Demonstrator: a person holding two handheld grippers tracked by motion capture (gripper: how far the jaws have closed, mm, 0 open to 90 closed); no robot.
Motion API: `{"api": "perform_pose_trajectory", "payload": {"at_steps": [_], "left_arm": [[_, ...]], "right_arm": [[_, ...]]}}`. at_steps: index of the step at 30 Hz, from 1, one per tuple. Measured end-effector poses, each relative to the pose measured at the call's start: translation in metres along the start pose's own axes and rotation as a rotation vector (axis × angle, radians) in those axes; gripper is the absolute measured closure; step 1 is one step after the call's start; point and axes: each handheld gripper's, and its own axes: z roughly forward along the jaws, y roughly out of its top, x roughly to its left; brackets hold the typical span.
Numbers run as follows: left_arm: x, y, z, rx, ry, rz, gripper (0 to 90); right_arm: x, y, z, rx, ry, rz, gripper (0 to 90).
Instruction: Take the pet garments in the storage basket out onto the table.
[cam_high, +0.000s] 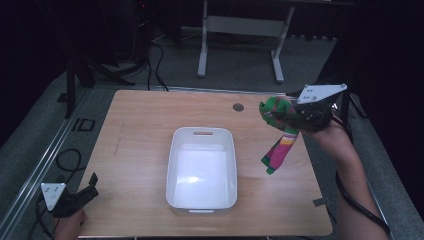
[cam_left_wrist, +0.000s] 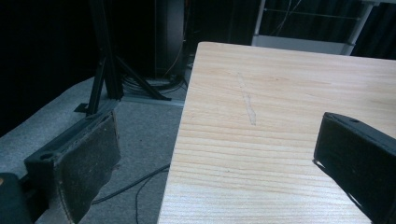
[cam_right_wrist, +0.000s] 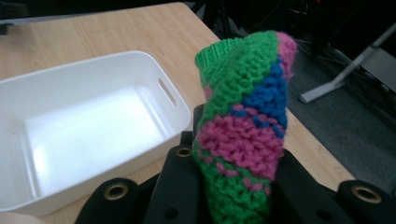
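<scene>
A knitted sock (cam_high: 278, 131) in green, pink and blue stripes hangs above the right side of the wooden table (cam_high: 140, 115), with my right gripper (cam_high: 295, 117) shut on its upper end. Up close in the right gripper view the sock (cam_right_wrist: 243, 126) stands pinched between the two black jaws. An empty white bin (cam_high: 202, 167) sits at the table's middle, to the left of the dangling sock; the same bin (cam_right_wrist: 84, 130) lies ahead of the right gripper. My left gripper (cam_high: 87, 190) rests open at the table's near left corner, and its pads (cam_left_wrist: 88, 163) hold nothing.
A small dark round grommet (cam_high: 238, 107) is set in the table near its far edge. A white desk frame (cam_high: 240, 35) stands on the grey floor behind. Cables (cam_high: 70, 160) and a black stand (cam_left_wrist: 105, 70) lie off the table's left side.
</scene>
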Motion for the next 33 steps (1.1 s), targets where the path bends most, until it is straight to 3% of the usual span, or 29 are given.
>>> {"api": "perform_pose_trajectory", "payload": {"at_steps": [8, 16, 18, 25, 28, 33], "left_arm": [[0.000, 0.000, 0.000, 0.000, 0.000, 0.002, 1.0], [0.000, 0.000, 0.000, 0.000, -0.002, 0.002, 1.0], [0.000, 0.000, 0.000, 0.000, -0.002, 0.001, 1.0], [0.000, 0.000, 0.000, 0.000, -0.001, 0.003, 1.0], [0.000, 0.000, 0.000, 0.000, -0.001, 0.004, 1.0], [0.000, 0.000, 0.000, 0.000, -0.002, 0.003, 0.9]], "right_arm": [[-0.009, -0.034, 0.032, -0.009, 0.035, 0.068, 83.4], [-0.007, -0.071, 0.064, 0.023, 0.025, 0.115, 83.3], [-0.003, -0.093, 0.076, 0.031, 0.041, 0.156, 83.0], [0.010, -0.139, 0.097, 0.042, 0.055, 0.235, 82.8], [0.014, -0.152, 0.103, 0.048, 0.052, 0.255, 82.5], [0.021, -0.168, 0.115, 0.103, 0.043, 0.261, 80.5]]}}
